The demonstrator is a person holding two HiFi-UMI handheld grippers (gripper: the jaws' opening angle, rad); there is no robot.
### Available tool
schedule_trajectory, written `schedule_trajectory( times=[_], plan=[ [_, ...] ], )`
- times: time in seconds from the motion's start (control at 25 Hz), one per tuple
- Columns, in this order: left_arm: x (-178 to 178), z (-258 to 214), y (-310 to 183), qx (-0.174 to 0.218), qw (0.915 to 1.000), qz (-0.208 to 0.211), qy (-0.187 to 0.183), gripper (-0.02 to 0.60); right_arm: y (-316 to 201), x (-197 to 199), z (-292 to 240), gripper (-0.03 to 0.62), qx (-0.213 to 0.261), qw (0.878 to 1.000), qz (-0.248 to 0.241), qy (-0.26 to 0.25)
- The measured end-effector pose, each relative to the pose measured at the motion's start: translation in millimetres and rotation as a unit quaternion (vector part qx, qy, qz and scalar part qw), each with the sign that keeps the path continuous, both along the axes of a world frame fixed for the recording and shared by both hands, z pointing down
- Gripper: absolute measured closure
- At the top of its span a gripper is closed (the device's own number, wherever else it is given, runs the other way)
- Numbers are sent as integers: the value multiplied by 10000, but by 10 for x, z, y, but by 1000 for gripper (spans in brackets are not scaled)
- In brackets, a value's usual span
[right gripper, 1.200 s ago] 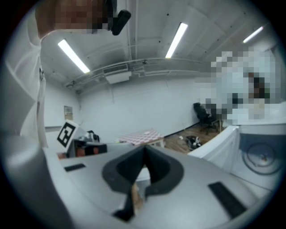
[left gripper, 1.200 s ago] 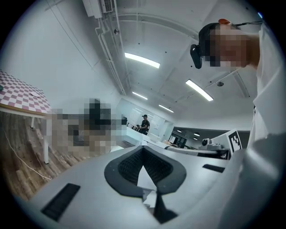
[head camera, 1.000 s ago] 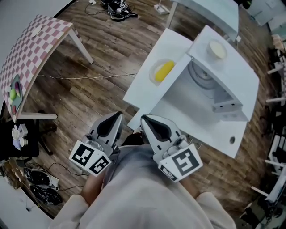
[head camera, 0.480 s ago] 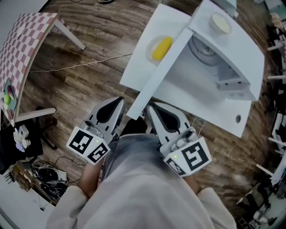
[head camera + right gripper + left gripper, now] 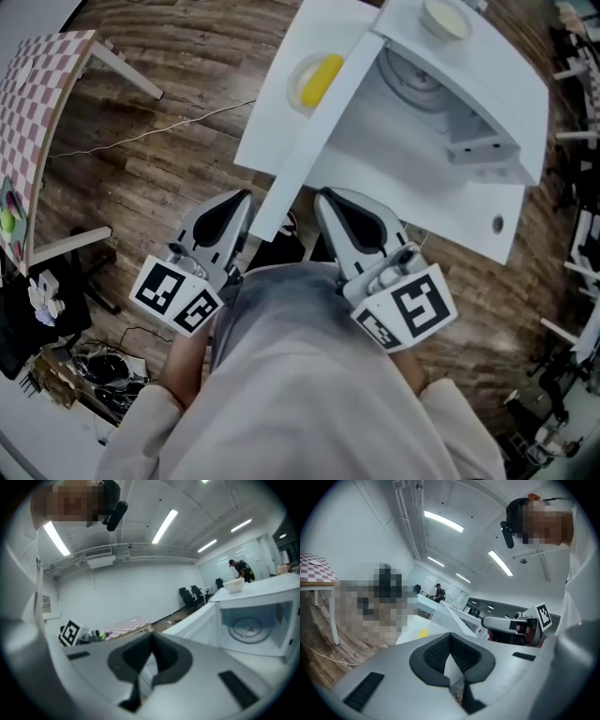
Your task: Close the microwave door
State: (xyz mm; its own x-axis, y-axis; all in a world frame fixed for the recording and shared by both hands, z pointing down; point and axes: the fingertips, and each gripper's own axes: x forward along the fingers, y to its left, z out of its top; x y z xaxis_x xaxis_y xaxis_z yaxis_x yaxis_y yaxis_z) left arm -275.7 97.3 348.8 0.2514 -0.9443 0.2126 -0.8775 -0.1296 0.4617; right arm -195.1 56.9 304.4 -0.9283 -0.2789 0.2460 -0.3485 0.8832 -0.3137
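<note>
Fingers: L fingers [image 5: 433, 654] pressed together at tips, nothing btwn; R fingers [image 5: 165, 654] same, tips together, empty.
Door: microwave door [image 5: 314, 136] swung wide open, hinge on cavity's left side. Free edge reaches out past surface's near-left corner, btwn the two grippers.
Microwave: microwave [image 5: 473, 80] sits toward far-right part of white surface [image 5: 441, 220]. Cavity [image 5: 255, 630] open w/ turntable [image 5: 419, 70] showing, looks empty.
On top: pale bowl [image 5: 444, 16] on microwave roof, near its far edge.
Grippers: L gripper [image 5: 242, 200] just left of door's free edge, on outer-face side. R gripper [image 5: 326, 197] just right of it, on inner-face side, by surface's near edge. Neither clearly touching door.
Beyond door: plate [image 5: 295, 89] w/ yellow item [image 5: 320, 77] on white top left of door; same surface or a second one, can't tell.
Further out: wood floor [image 5: 159, 150]; checkered table [image 5: 42, 112] well off to left.
Stage: prob. approach only; door not yet swung toward shut.
How to do it well: prob. best w/ L gripper. Lay flat of shut fingers on outer face close to free edge (most leverage). Push rightward along door's arc, not straight in. Get R gripper out of the gap first or it could get pinched. Ease off near the end, then a firm press till latch seats; a slam might jolt bowl on top.
</note>
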Motion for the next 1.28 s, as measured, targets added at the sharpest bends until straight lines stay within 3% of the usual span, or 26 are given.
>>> schedule_trajectory(
  times=[0.4,0.92,1.28],
  plan=[
    [73,64,20,-102,9999,-36,117,565,-154,235,57,576,-79,9997,195,104],
    [357,60,7,-167,9989,361,257,565,-259,576,76,576,-80,9984,511,242],
    [598,107,-31,-261,9965,779,152,565,-229,779,136,576,-186,9972,644,346]
  ],
)
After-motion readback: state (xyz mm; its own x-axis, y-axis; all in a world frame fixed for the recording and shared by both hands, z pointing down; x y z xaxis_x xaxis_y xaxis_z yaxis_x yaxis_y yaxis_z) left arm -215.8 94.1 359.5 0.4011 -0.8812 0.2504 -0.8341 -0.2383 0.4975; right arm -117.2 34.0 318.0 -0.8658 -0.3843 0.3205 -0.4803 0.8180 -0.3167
